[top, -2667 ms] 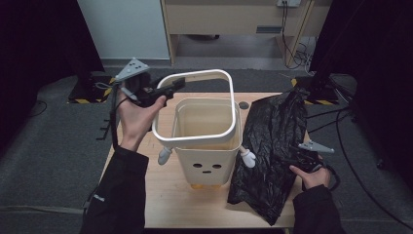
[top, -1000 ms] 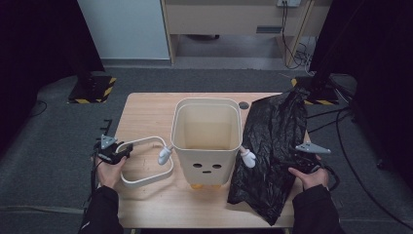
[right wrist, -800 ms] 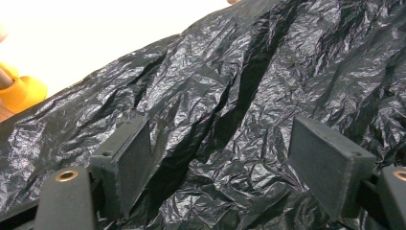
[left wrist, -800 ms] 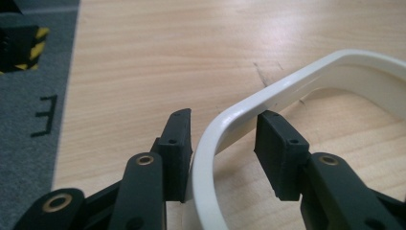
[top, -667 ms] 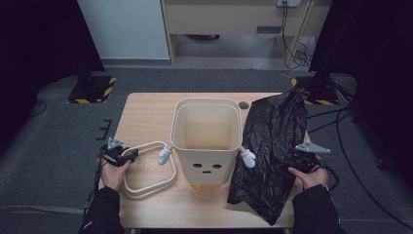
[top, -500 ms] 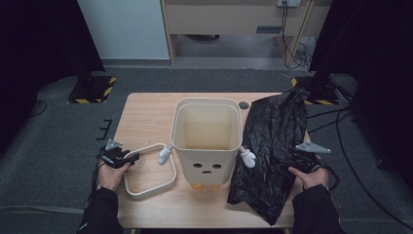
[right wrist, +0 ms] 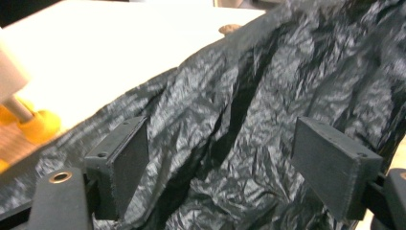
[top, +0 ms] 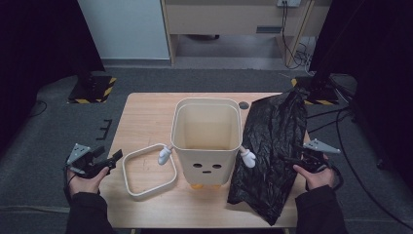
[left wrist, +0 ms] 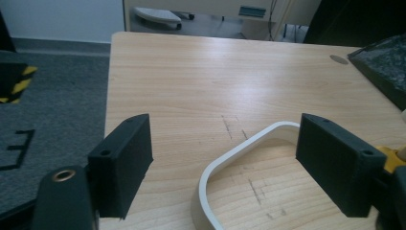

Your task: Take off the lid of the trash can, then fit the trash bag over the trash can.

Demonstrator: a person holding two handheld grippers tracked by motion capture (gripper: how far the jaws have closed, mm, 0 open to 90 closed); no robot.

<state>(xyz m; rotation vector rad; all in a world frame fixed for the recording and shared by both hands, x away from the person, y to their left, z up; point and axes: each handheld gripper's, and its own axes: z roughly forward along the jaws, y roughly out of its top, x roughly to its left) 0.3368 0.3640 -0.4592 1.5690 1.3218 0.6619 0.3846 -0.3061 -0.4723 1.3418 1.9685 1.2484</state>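
A cream bin (top: 207, 141) with a face, small white arms and yellow feet stands upright mid-table. Its white square rim ring (top: 148, 170) lies flat on the wood just left of it. My left gripper (top: 109, 161) hovers at the table's left edge, a little back from the ring; its jaws have just been opening and now stand wide with nothing pressed between them. In the left gripper view the ring (left wrist: 239, 153) lies ahead of my left gripper (left wrist: 225, 167), untouched. A crumpled black bag (top: 272, 151) sprawls right of the bin. My right gripper (top: 292, 161) is open over the bag (right wrist: 249, 120).
A small dark round cap (top: 243, 105) sits in the tabletop behind the bin. Bare wood (left wrist: 201, 81) stretches beyond the ring. A yellow bin foot (right wrist: 40, 125) shows left of the bag. Cables and a stand lie on the floor at right (top: 336, 97).
The left gripper carried the ring off the bin's top, laid it on the table, let go and drew back leftward and up. The right hand stayed still.
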